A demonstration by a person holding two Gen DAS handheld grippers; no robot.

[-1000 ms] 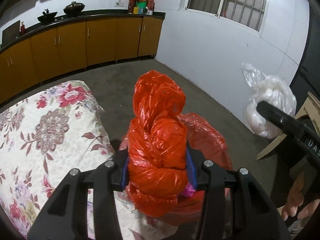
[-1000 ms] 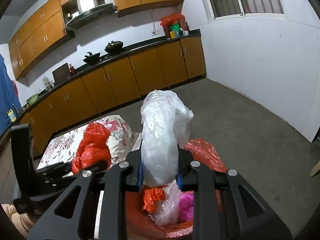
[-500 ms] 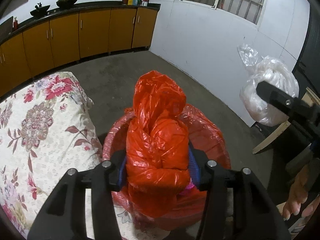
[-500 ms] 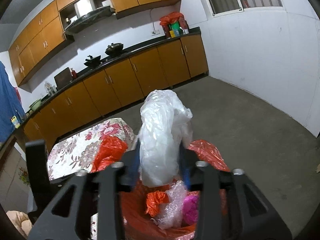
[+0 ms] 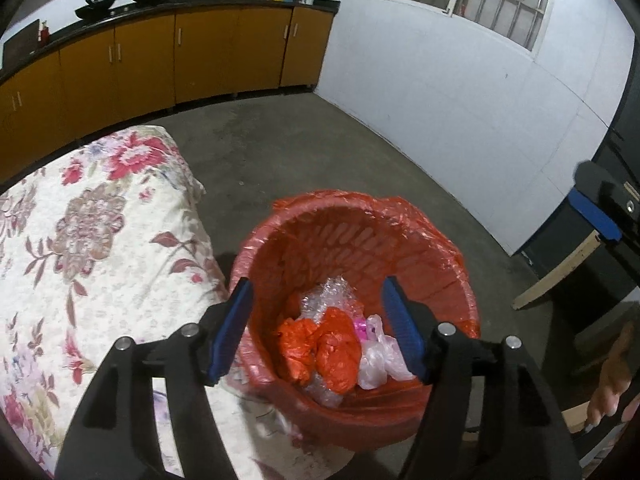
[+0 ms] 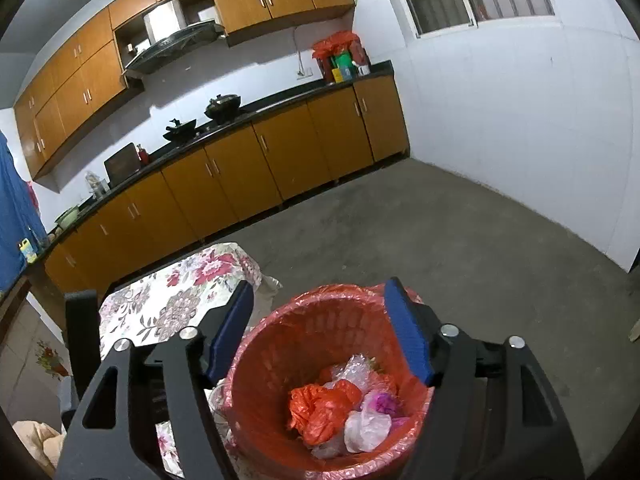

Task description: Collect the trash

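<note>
A red bin lined with a red bag stands on the floor beside the table; it also shows in the right wrist view. Inside lie a crumpled red bag, a white bag, bubble wrap and a pink scrap; the right wrist view shows the red bag and white bag too. My left gripper is open and empty above the bin. My right gripper is open and empty above it as well. Part of the right gripper shows in the left wrist view.
A table with a floral cloth stands left of the bin. Orange cabinets with a dark counter, pots and jars line the far wall. A white wall is at the right. A wooden slat leans there.
Both grippers opened. The red bag left my left gripper and the white bag left my right gripper; both now lie inside the bin.
</note>
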